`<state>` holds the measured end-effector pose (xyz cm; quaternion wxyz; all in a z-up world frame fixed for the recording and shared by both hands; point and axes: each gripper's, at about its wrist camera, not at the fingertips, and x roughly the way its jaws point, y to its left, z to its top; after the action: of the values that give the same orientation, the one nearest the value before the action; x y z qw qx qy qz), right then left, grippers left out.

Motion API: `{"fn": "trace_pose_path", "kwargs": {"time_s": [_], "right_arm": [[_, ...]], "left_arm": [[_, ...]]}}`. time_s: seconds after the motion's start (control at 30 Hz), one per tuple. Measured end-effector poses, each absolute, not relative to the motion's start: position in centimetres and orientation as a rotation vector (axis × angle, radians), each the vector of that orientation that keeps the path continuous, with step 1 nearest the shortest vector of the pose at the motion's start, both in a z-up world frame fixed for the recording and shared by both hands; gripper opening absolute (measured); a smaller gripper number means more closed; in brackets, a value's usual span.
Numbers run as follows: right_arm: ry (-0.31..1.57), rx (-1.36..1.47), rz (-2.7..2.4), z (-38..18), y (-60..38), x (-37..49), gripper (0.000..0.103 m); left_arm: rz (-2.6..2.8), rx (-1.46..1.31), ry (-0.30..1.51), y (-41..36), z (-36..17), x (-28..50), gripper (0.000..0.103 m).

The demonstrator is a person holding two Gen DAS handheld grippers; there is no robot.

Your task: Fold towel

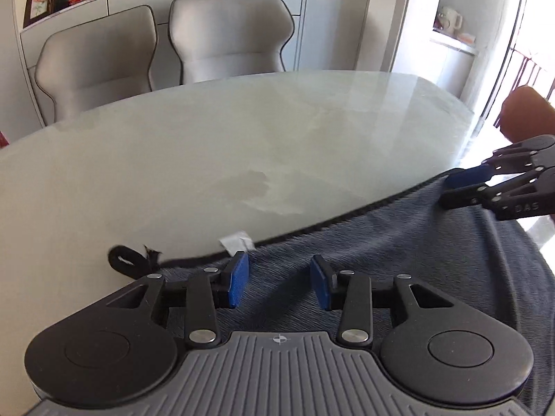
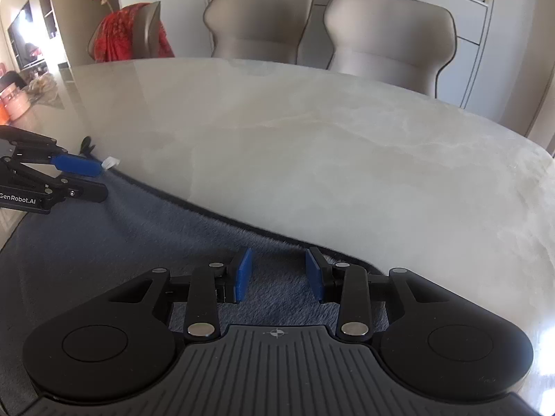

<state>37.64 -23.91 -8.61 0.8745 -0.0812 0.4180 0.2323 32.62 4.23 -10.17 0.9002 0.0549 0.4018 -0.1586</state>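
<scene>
A grey-blue towel [image 1: 381,249] [image 2: 138,235] with a dark hem lies flat on the near part of the pale marble table [image 1: 208,138] [image 2: 312,156]. A white label [image 1: 237,241] [image 2: 111,163] and a black hanging loop [image 1: 125,260] [image 2: 86,145] sit at its far left corner. My left gripper [image 1: 279,270] [image 2: 102,181] hovers open just above that corner, with nothing between the blue pads. Over the towel's far right edge, my right gripper [image 2: 277,263] [image 1: 449,190] is open too, with only the flat cloth below it.
Two grey upholstered chairs [image 1: 97,59] [image 1: 229,34] [image 2: 260,17] [image 2: 388,31] stand at the table's far side before a white cabinet. A chair draped in red cloth [image 2: 131,31] is at the far left. The arm [image 1: 527,111] holding the right gripper shows at the right.
</scene>
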Motion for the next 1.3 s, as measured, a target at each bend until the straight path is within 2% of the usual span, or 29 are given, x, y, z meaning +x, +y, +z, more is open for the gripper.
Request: {"fn": "trace_pose_path", "kwargs": {"time_s": [0.23, 0.3, 0.43, 0.57, 0.63, 0.7, 0.87, 1.13, 1.3], "right_arm": [[0.869, -0.137, 0.393, -7.8, -25.3, 36.4, 0.036], [0.865, -0.058, 0.424, -6.8, -26.3, 34.3, 0.041], [0.897, 0.065, 0.500, -6.5, -27.8, 27.7, 0.044], [0.956, 0.055, 0.512, -7.1, -27.5, 22.9, 0.044], [0.991, 0.029, 0.478, -7.5, -27.5, 21.2, 0.044], [0.987, 0.033, 0.450, -7.5, -27.8, 20.1, 0.046], [0.941, 0.041, 0.386, -7.8, -29.7, 16.5, 0.046], [0.970, 0.123, 0.301, -7.1, -30.9, 15.1, 0.046], [0.972, 0.056, 0.318, -7.1, -29.1, 14.9, 0.051]], "left_arm": [[-0.241, 0.100, 0.850, 4.1, -9.4, 33.9, 0.041], [-0.228, 0.079, 0.834, 4.5, -8.5, 32.6, 0.041], [-0.351, 0.022, 0.813, 4.3, -7.9, 25.2, 0.048], [-0.414, -0.023, 0.880, 3.3, -9.1, 19.2, 0.048], [-0.411, -0.022, 0.910, 3.1, -9.5, 17.2, 0.049], [-0.386, -0.006, 0.919, 3.5, -9.8, 15.7, 0.052], [-0.324, 0.012, 0.949, 4.4, -9.4, 13.3, 0.052], [-0.237, -0.001, 0.968, 5.7, -8.9, 10.6, 0.052], [-0.225, -0.024, 0.970, 5.7, -8.8, 10.1, 0.056]]}}
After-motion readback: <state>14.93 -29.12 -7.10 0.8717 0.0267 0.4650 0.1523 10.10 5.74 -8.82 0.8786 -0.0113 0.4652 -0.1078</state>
